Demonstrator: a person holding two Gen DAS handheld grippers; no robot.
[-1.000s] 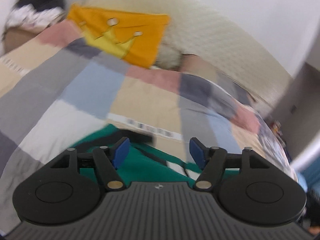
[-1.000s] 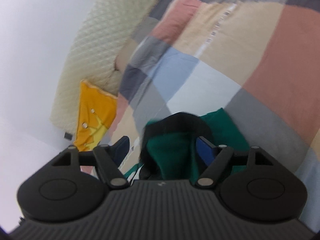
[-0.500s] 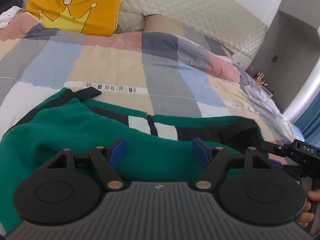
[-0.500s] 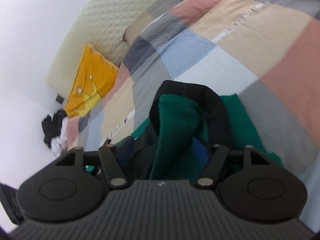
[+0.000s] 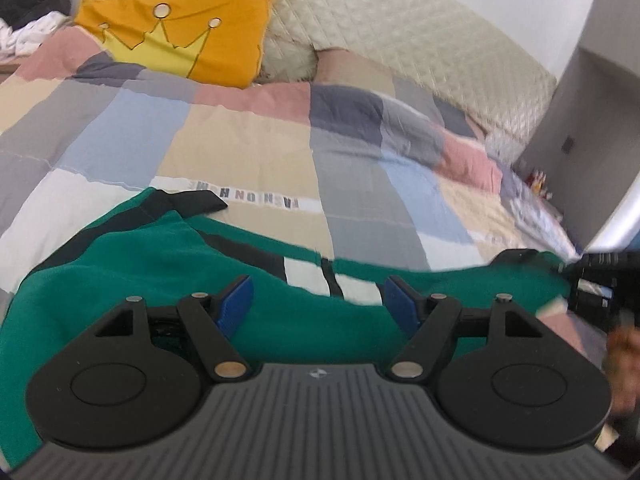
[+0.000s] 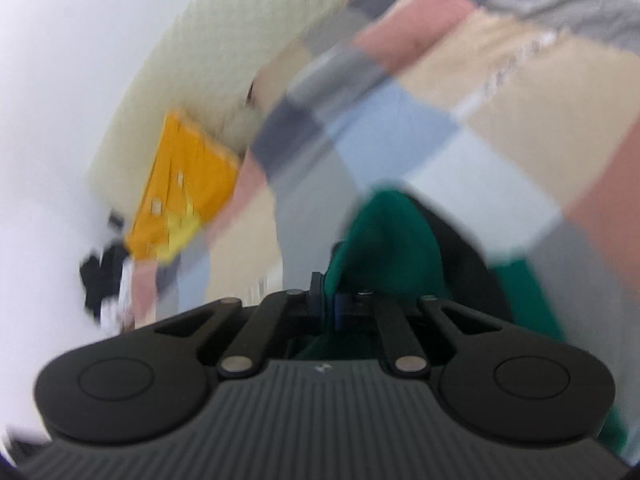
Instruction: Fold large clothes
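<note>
A green garment (image 5: 160, 264) with black and white panels lies spread across the patchwork bedspread (image 5: 248, 152). My left gripper (image 5: 318, 306) is open just above the garment's near edge, with green cloth between and under its blue pads. My right gripper (image 6: 328, 306) is shut on a fold of the green garment (image 6: 384, 240) and lifts it off the bed; the view is blurred. In the left wrist view the right gripper (image 5: 592, 284) shows at the far right, holding the garment's right end.
An orange crown pillow (image 5: 180, 36) leans against the quilted cream headboard (image 5: 400, 32) at the back. Black and white clothes (image 5: 28, 12) are piled at the far left. A grey wall or wardrobe (image 5: 592, 112) stands to the right of the bed.
My right gripper has closed on the green garment's fold and is moving with it. My left gripper stays open over the garment's near edge, view shifted slightly.
</note>
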